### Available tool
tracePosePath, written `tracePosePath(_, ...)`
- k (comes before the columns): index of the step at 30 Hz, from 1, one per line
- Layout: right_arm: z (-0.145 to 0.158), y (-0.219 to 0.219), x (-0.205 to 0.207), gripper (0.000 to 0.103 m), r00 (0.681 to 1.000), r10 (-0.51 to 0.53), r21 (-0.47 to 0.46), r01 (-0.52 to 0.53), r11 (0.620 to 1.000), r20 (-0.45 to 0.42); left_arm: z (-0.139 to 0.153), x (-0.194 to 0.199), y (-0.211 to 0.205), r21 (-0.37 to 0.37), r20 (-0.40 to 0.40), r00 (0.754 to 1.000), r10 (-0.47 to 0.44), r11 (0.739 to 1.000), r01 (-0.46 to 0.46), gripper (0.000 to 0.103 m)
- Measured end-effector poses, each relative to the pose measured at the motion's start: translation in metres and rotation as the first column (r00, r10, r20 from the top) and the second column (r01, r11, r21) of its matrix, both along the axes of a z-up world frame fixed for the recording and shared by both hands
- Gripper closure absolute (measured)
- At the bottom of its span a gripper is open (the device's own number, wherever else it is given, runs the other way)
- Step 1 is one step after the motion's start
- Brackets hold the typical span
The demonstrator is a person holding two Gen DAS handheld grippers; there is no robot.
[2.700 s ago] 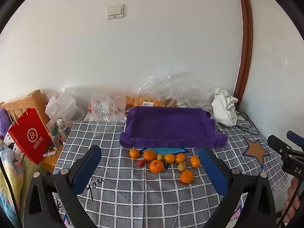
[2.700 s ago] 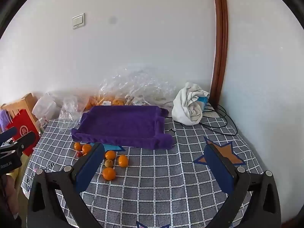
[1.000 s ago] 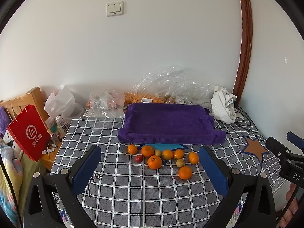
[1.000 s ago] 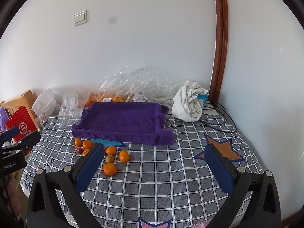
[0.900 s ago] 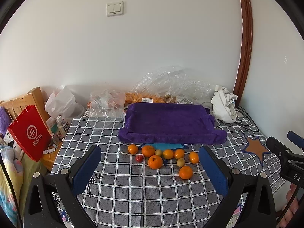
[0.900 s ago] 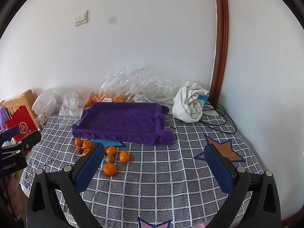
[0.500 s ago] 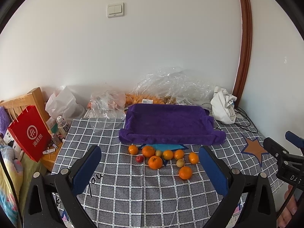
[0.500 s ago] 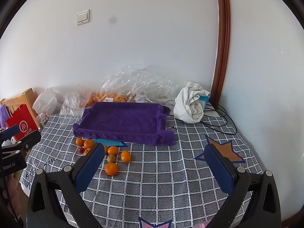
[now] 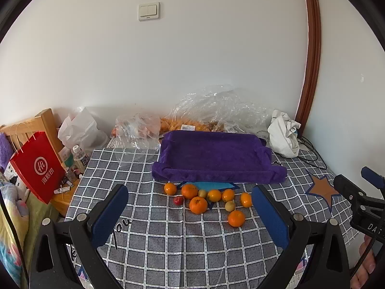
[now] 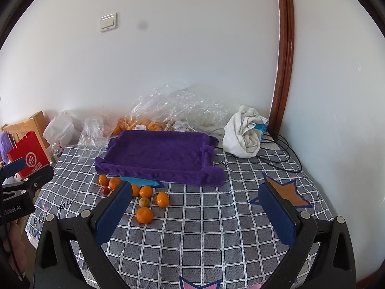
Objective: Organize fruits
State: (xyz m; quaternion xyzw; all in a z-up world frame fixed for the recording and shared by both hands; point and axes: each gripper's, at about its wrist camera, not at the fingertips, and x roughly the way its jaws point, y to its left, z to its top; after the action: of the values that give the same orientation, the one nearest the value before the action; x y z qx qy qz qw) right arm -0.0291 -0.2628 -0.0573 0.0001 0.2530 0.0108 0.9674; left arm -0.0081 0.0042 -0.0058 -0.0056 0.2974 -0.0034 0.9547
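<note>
The left hand-held gripper (image 9: 190, 213) hangs above the near part of the desk (image 9: 168, 248), its blue-padded fingers (image 9: 109, 214) spread wide apart, holding nothing and touching nothing. The right hand-held gripper (image 10: 195, 213) is likewise wide apart and empty over the desk's grey-and-white checked cloth (image 10: 204, 228).

A loose cluster of small round orange fruits (image 9: 197, 204) lies on the cloth just in front of the purple plush tray (image 9: 214, 156), which sits toward the far edge of the desk. Among them are two pale yellow-green round fruits (image 9: 229, 205) and one small red fruit (image 9: 178, 200) at the cluster's left side. One orange fruit (image 9: 236, 218) sits nearest the camera, slightly apart from the rest. In the right wrist view the same cluster (image 10: 144, 215) lies near the left finger of that hand-held gripper.

Behind the tray, crumpled clear plastic bags (image 9: 216, 107) lie against the wall, with a bundled white cloth (image 10: 243, 134) at the far right corner. A red paper bag (image 9: 38, 166) stands beyond the desk's left edge.
</note>
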Motion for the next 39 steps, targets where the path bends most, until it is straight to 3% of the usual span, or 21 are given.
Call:
tracePosePath(14,0.003,-0.002,-0.003,0.0,1.0,0.006,0.015,-0.006,1.0,0.016,0.001,-0.002,0.0,0.005,0.004,1.0,-0.002,1.0,0.002,0.0)
tracePosePath(21,-0.01,0.012,0.005,0.0,1.0,0.024,-0.024,-0.024,0.999,0.009,-0.009,0.002,-0.001,0.023,0.009,1.0,-0.007,1.0,0.007,0.0)
tracePosePath(26,-0.038,0.022,0.02,0.0,0.999,0.045,-0.039,-0.046,0.998,-0.024,-0.033,0.013,0.009,0.035,-0.027,1.0,0.01,0.999,-0.009,0.0)
tracePosePath(30,-0.071,0.024,0.043,0.002,0.993,0.061,0.027,-0.059,0.998,-0.102,-0.06,0.03,0.024,0.038,-0.089,0.995,0.043,0.998,-0.04,0.0)
tracePosePath(36,-0.125,0.039,0.077,0.023,0.968,0.11,0.074,-0.095,0.993,-0.227,-0.102,0.048,0.056,-0.015,-0.153,0.984,0.092,0.995,-0.096,0.002)
tracePosePath(39,-0.146,0.045,0.086,0.027,0.959,0.132,0.114,-0.106,0.988,-0.25,-0.123,0.06,0.067,-0.021,-0.211,0.973,0.09,0.995,-0.096,0.005)
